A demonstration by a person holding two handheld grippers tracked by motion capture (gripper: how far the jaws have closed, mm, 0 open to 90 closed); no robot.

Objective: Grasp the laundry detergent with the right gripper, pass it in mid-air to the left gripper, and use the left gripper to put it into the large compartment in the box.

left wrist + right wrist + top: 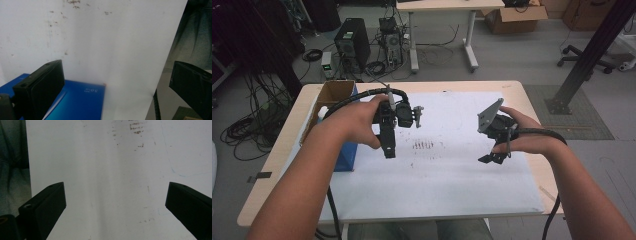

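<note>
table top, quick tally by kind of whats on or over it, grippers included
grippers: 2, left gripper and right gripper, both with jaws wide apart
blue box: 1
cardboard box: 1
white sheet with dark smudges: 1
total: 5

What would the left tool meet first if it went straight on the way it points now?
Probably the white sheet on the table, just past the blue box. The left tool is open and nothing lies between; depth is unclear.

Two grippers, left (388, 150) and right (492, 157), one blue box (346, 155), one cardboard box (332, 97), one white sheet (452, 175).
</note>
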